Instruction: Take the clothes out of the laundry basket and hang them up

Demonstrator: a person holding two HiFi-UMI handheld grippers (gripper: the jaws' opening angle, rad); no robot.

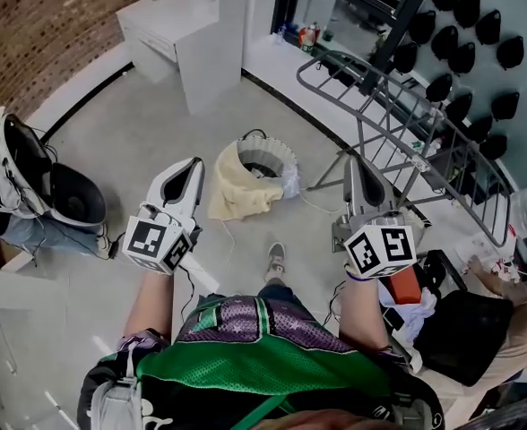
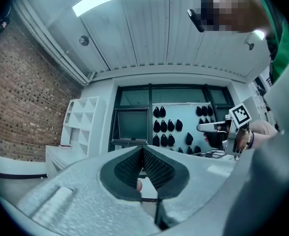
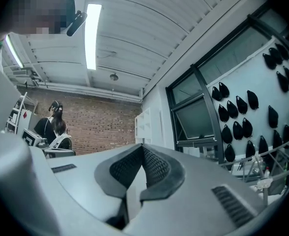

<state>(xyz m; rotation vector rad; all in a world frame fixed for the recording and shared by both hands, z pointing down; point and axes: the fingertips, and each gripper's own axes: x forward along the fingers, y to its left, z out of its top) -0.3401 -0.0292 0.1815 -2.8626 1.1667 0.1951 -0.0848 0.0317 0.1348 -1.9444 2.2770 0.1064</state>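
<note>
Grey concrete floor fills most of the head view, with a brick wall at the left and a white shelf unit (image 1: 187, 38) at the top. Near the middle of this floor stands the laundry basket (image 1: 268, 161). A yellow cloth (image 1: 237, 193) hangs over its near-left rim and down to the floor. Something pale (image 1: 290, 184) lies at the basket's right side; I cannot tell if it is a garment. The drying rack (image 1: 407, 115) stands to the right of the basket, and on the bars that show I see no garment hanging.

You hold your left gripper (image 1: 192, 167) and your right gripper (image 1: 362, 167) out in front of you, about level, touching neither the basket nor the rack. In each gripper view the two ribbed pads meet tightly with nothing between them, so both jaws are clenched and empty.

I judge the task to be at its very beginning: nothing is taken out and nothing is hung. You must yet reach the basket, open the jaws, lift the yellow cloth and bring it to the rack. What else waits inside the basket does not show from here.
</note>
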